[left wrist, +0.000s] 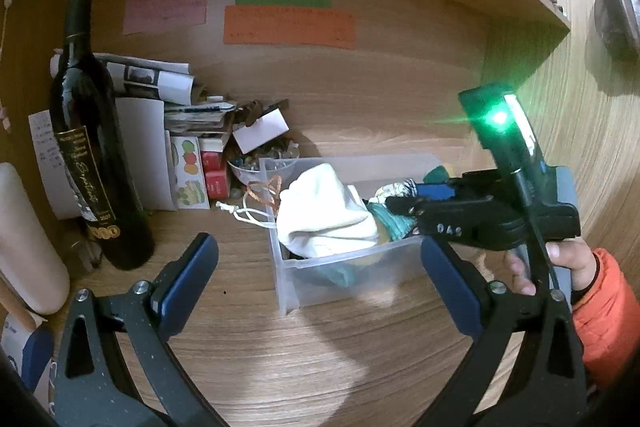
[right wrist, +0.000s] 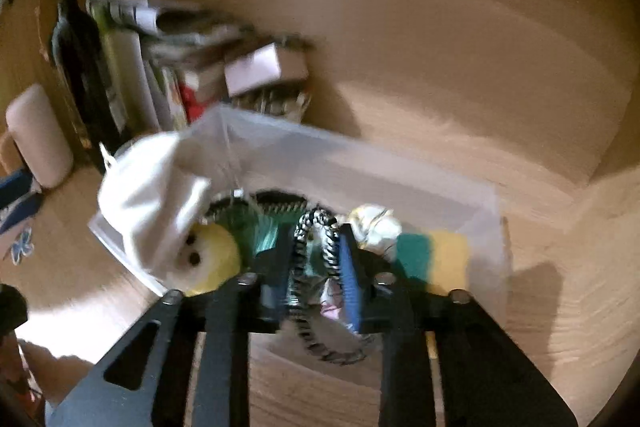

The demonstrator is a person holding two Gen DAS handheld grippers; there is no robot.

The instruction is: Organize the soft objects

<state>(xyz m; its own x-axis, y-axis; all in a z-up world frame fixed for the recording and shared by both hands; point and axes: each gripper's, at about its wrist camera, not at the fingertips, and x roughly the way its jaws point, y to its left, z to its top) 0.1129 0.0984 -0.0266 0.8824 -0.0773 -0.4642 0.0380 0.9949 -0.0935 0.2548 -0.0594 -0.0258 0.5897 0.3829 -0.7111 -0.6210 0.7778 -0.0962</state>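
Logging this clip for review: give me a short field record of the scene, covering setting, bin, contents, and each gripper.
setting: wooden desk under a shelf, wine bottle at left
bin: clear plastic bin, open top
contents: white pouch draped over the left end, yellow plush, green-yellow sponge
left gripper: open, in front of the bin, holding nothing
right gripper: over the bin, shut on a black-white cord

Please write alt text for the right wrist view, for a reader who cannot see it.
The right claw grips a black-and-white striped soft item at a clear plastic bin holding a white cloth, a yellow plush and a sponge.
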